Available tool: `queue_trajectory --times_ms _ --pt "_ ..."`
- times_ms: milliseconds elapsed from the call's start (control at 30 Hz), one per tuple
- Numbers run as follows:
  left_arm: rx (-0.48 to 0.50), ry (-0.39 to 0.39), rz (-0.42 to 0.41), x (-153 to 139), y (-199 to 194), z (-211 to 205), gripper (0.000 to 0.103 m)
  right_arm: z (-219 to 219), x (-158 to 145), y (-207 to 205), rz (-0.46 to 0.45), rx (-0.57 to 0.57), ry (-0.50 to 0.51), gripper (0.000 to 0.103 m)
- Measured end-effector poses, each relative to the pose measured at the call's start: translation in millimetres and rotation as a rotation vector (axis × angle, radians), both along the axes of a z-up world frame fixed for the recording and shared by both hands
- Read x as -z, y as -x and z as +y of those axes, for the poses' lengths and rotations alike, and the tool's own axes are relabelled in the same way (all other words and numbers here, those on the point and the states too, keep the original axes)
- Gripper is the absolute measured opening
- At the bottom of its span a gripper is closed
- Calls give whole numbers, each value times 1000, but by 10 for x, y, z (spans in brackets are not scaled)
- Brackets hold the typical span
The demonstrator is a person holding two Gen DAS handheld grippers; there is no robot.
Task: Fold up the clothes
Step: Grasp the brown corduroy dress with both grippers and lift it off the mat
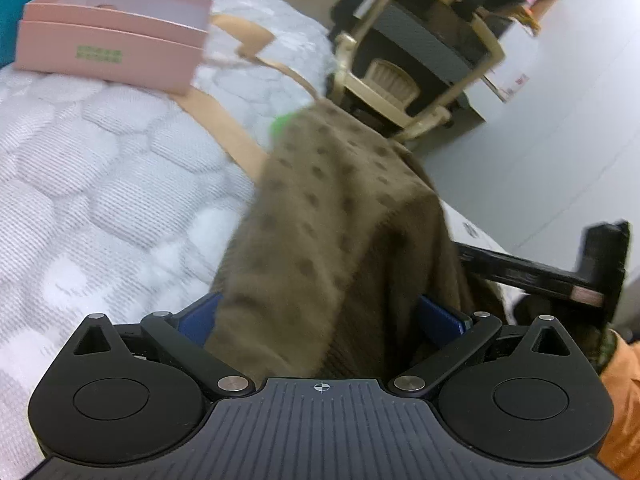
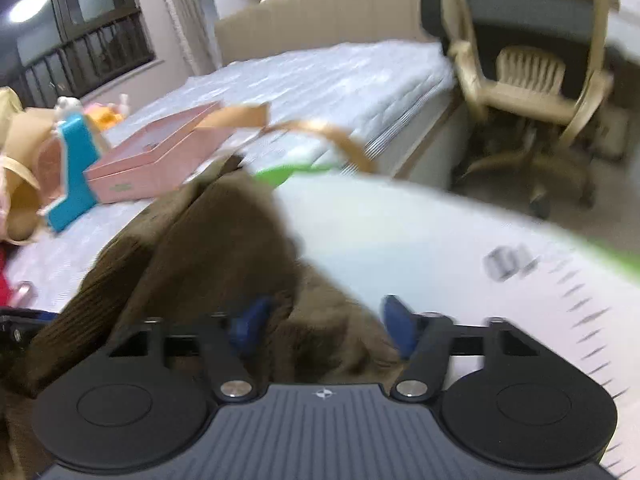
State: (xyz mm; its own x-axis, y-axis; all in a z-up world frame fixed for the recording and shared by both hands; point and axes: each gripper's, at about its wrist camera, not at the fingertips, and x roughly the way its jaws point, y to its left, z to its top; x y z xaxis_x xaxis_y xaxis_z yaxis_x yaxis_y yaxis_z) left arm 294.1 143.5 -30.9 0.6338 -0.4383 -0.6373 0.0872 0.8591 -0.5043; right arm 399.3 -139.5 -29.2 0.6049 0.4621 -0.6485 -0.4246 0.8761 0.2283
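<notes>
A brown knitted garment with darker dots (image 1: 328, 208) rises from between the blue fingers of my left gripper (image 1: 322, 316), which stand wide apart and open, and it hides their tips. In the right wrist view the same brown garment (image 2: 208, 240) is bunched up. My right gripper (image 2: 326, 320) has its fingers drawn in and shut on a fold of it. A white board with a green edge and ruler marks (image 2: 420, 248) lies partly under the cloth; its green tip (image 1: 280, 124) peeks out beyond the garment. Both views are blurred by motion.
All of this lies on a white quilted mattress (image 1: 100, 168). A pink box (image 1: 108, 40) with a tan ribbon (image 1: 228, 120) lies further in. A beige office chair (image 2: 528, 76) stands beside the bed. A blue object (image 2: 74, 168) and toys are at the left, an orange sleeve (image 1: 620, 400) at the right.
</notes>
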Motion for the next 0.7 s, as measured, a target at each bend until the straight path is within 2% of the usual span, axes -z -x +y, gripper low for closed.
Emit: queue_trajectory --times_ms 67,233,367,433,533,600,700 --pt "33 -25 -7 -58 112 -140 103 35 -5 227 -18 -61 13 49" --pt "109 -40 -11 -213 617 -531 103 -176 -4 1111 -32 -217 128 48" --pt "239 2 28 -235 1231 -769 103 -471 -84 1821 11 -273 159 48" --pt "271 -17 31 -254 1497 -823 103 -626 -157 2099 12 -270 178 48" --pt "199 -70 8 -356 1676 -767 103 -814 -358 2417 -30 -201 172 50" --pt "117 -109 -55 -515 1803 -683 103 -906 -526 2625 -70 -165 140 63" --pt "62 -124 -144 -732 2009 -667 103 -858 -632 2937 -44 -218 56 76"
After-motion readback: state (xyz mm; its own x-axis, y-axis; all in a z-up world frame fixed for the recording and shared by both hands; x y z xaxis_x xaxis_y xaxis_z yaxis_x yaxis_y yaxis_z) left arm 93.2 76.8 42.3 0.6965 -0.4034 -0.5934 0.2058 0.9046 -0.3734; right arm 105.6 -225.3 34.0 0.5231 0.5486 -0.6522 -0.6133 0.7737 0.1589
